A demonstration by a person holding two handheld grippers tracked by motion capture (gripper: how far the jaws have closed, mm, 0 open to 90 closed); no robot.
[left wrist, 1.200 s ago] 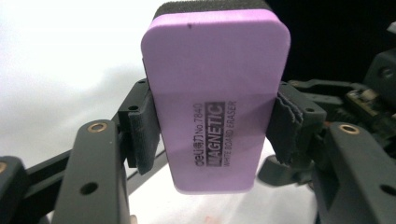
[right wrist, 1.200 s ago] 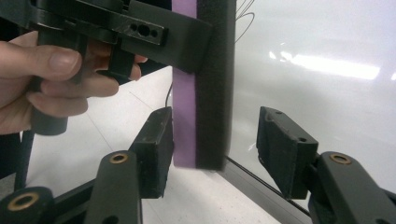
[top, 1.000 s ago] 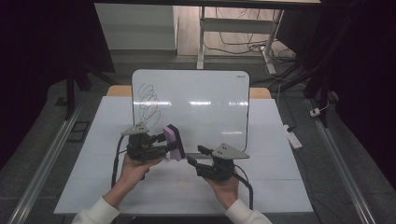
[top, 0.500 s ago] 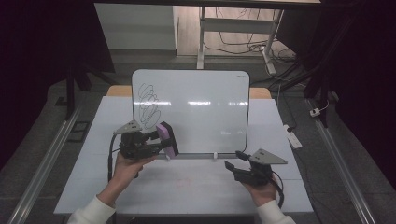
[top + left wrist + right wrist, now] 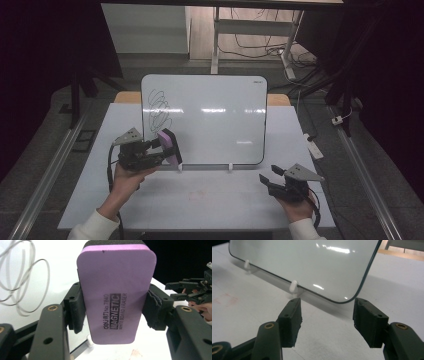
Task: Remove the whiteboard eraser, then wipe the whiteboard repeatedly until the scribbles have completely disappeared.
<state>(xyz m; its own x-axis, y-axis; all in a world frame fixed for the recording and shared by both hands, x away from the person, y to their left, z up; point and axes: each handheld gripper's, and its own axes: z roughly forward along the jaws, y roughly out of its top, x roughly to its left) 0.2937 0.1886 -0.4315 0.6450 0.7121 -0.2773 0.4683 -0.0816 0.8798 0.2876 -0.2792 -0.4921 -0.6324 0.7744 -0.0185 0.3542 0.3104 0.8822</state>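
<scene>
the left hand-held gripper [image 5: 167, 148] clamps the purple magnetic eraser [image 5: 116, 292] near the whiteboard's [image 5: 215, 120] scribble [image 5: 159, 107]; the right hand-held gripper [image 5: 266, 180] is open, empty. pushing hard could tip the propped board.

High view overhead; tool views close, sharing whiteboard [image 5: 210, 117].

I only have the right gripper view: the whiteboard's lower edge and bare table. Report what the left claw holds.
Observer: The left claw is shut on a purple whiteboard eraser, gripped across its long sides.
Operator: Now tell me what is left to wipe.
Observer: A dark scribble of loops on the left part of the whiteboard, just above the eraser.
</scene>
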